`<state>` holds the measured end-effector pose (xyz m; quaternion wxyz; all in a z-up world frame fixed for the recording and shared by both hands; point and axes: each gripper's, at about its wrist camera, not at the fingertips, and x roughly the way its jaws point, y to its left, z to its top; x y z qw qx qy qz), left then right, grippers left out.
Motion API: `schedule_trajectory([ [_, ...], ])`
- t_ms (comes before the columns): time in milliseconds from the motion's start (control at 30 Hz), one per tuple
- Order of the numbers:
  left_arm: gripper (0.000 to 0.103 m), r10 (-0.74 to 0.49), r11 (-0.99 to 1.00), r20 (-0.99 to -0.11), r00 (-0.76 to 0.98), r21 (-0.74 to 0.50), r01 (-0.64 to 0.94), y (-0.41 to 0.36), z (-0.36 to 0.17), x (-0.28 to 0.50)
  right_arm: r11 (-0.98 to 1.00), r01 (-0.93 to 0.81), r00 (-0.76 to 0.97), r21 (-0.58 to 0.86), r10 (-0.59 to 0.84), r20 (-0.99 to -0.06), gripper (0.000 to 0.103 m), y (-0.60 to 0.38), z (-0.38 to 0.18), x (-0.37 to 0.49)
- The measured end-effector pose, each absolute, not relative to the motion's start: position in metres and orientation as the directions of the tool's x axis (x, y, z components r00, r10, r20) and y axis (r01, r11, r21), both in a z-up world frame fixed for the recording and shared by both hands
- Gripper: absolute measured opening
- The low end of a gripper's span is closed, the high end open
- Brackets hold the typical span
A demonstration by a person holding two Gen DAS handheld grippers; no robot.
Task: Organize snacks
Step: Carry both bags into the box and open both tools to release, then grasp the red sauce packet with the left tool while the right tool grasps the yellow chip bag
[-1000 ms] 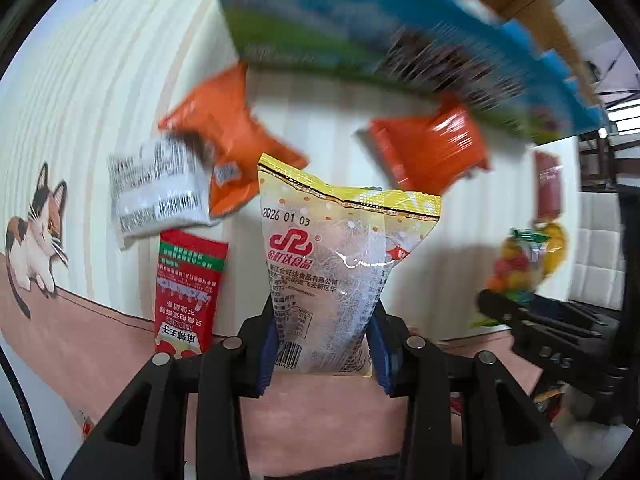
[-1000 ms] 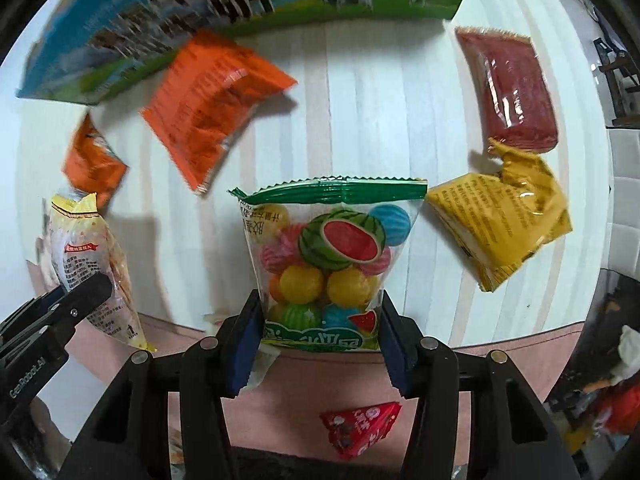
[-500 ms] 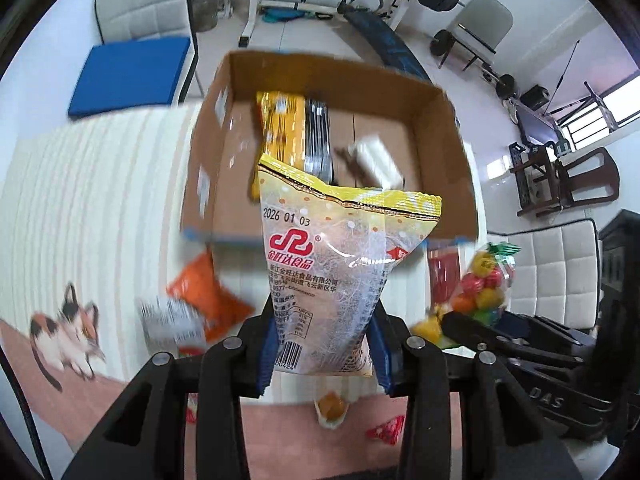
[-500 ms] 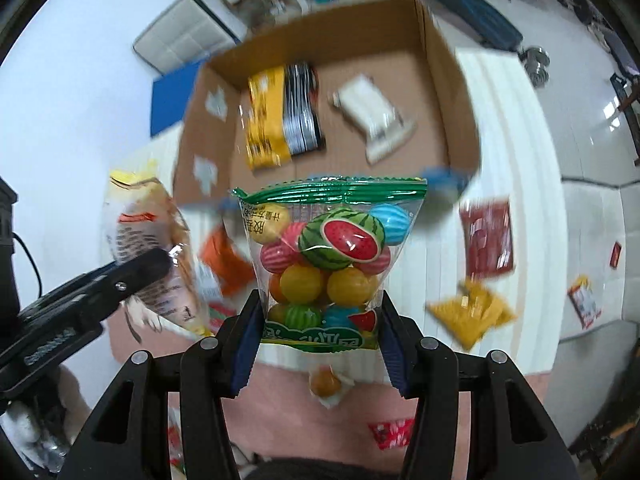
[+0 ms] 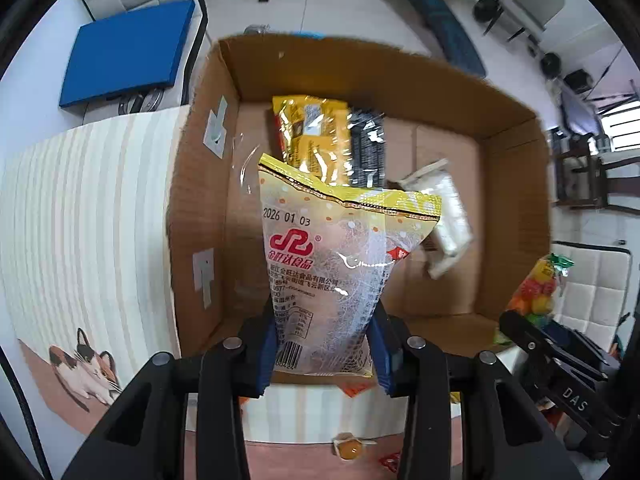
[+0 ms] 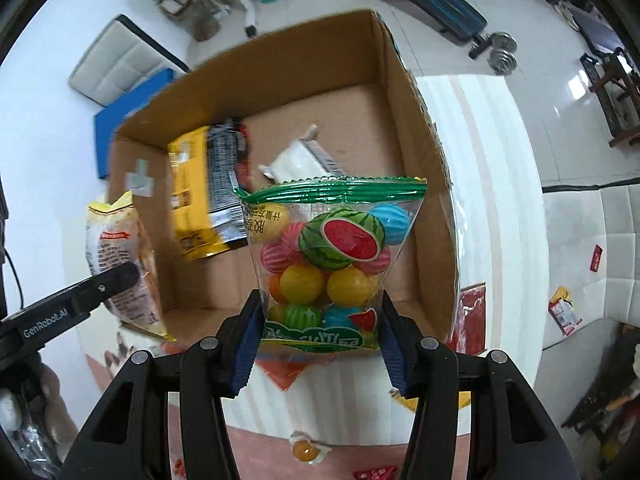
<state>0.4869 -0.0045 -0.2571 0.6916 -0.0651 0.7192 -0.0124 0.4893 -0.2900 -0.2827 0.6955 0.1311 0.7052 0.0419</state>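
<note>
Two grippers are showing, the left gripper (image 5: 323, 354) and the right gripper (image 6: 320, 342), each holding one packet: one yellow-topped snack bag (image 5: 332, 276) and one bag of fruit-shaped gum balls (image 6: 328, 264). One cardboard box (image 6: 424, 160) is sitting open, with three packets lying inside: one yellow packet (image 5: 310, 132), one black packet (image 5: 368, 148) and one white packet (image 5: 446, 216). One wrapped orange candy (image 6: 306, 449) is lying on the near edge of the table, and one cat picture (image 5: 86, 366) is showing on the mat.

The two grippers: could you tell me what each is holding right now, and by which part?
The left gripper pinches the yellow-topped snack bag by its bottom end. The right gripper pinches the gumball bag by its bottom edge.
</note>
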Motion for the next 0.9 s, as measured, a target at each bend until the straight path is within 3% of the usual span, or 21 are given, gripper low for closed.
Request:
schedule_trajectory([
  [267,0.04,-0.078,0.994,-0.986,-0.146,-0.065,-0.091,-0.004,-0.298,0.491,0.963,0.144,-0.07,0.228,0.239,-0.968,0.059,-0.289,-0.312,0.493],
  [300,0.04,-0.081,0.994,-0.986,-0.148,-0.068,-0.091,-0.004,-0.3,0.49,0.965,0.135,-0.076,0.223,0.235,-0.969,0.062,-0.288,-0.313,0.492],
  [367,0.042,-0.075,0.994,-0.985,-0.153,-0.062,-0.092,-0.003,-0.302,0.489,0.969,0.12,-0.087,0.216,0.227,-0.97,0.088,-0.285,-0.314,0.491],
  [400,0.044,-0.079,0.993,-0.985,-0.153,-0.065,-0.095,-0.002,-0.302,0.488,0.969,0.114,-0.085,0.218,0.229,-0.97,0.09,-0.285,-0.313,0.491],
  [467,0.062,-0.096,0.992,-0.984,-0.149,-0.082,-0.099,-0.001,-0.301,0.488,0.974,0.093,-0.085,0.205,0.213,-0.973,0.091,-0.282,-0.311,0.49],
  [567,0.08,-0.104,0.991,-0.985,-0.134,-0.092,-0.093,0.0,-0.295,0.487,0.98,0.057,-0.087,0.19,0.194,-0.977,0.092,-0.276,-0.307,0.487],
  [900,0.08,-0.079,0.996,-0.997,0.008,-0.079,-0.037,-0.005,-0.244,0.464,0.987,-0.034,0.038,0.159,0.16,-0.986,0.097,-0.259,-0.269,0.472],
])
